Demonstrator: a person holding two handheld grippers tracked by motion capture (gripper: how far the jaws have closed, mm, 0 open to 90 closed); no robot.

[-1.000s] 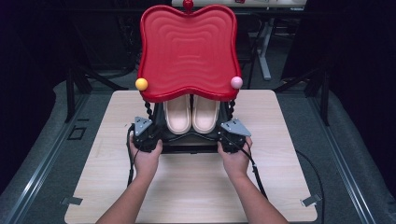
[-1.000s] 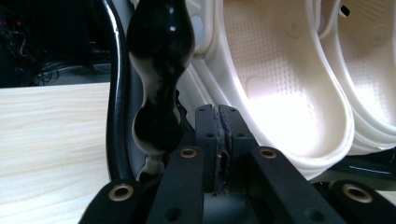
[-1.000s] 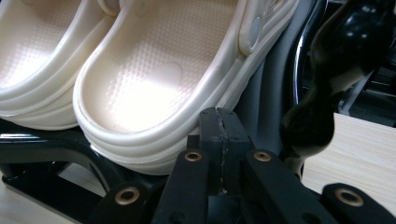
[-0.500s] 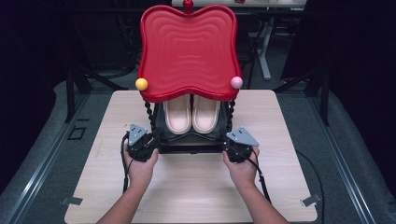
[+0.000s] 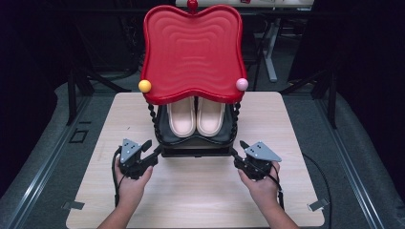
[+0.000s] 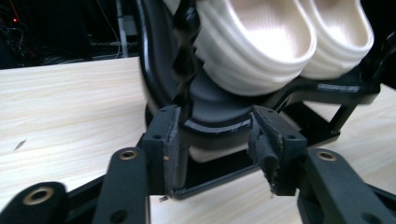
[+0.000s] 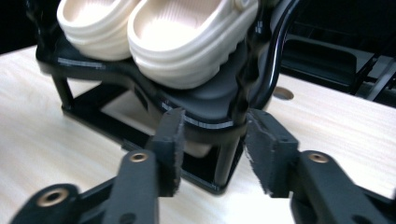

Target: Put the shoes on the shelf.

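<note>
Shoe rack (image 5: 196,143) stands mid-table, its red top shelf (image 5: 191,52) hiding most of the cream clogs (image 5: 196,117). Your left gripper (image 5: 152,151) and right gripper (image 5: 239,153) sit at the rack's front corners, jaws wide, each pair flanking a lower-shelf corner without clamping it.

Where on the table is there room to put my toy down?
Bare wood lies on the table left of the black rack, right of it, and along the near edge between the two hands. The middle is crowded: rack, cream shoes, both grippers at its front corners.
</note>
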